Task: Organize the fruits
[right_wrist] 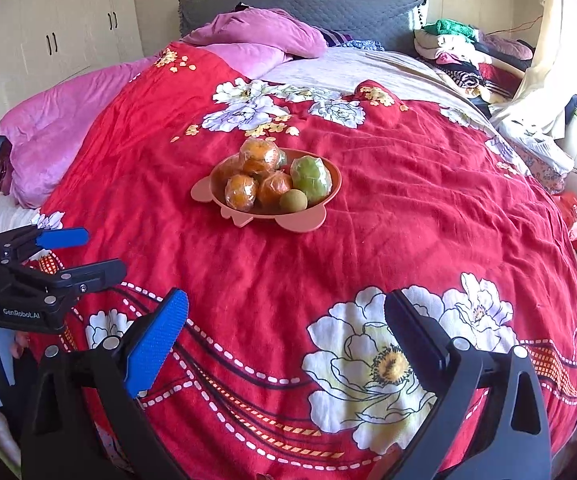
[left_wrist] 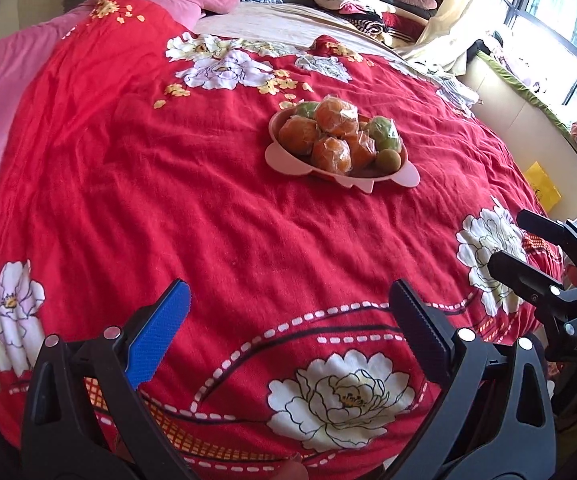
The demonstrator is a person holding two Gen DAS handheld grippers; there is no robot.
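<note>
Sitting mid-frame in the bowl point(right_wrist: 330, 184), wrapped fruits point(right_wrist: 241, 192) looked light and slippery; both claws point(left_wrist: 290, 322) point(right_wrist: 286, 330) were released, grasp across the middle.

Both wrist views look down the bed point(left_wrist: 208, 208), sharing the fruit bowl point(right_wrist: 224, 196).

We list: rear fruits in the pink bowl point(right_wrist: 330, 184) partly hidden behind front ones; far clothes pile point(right_wrist: 468, 54) too small to itemise; right gripper point(left_wrist: 528, 240) body cut off at right edge.
</note>
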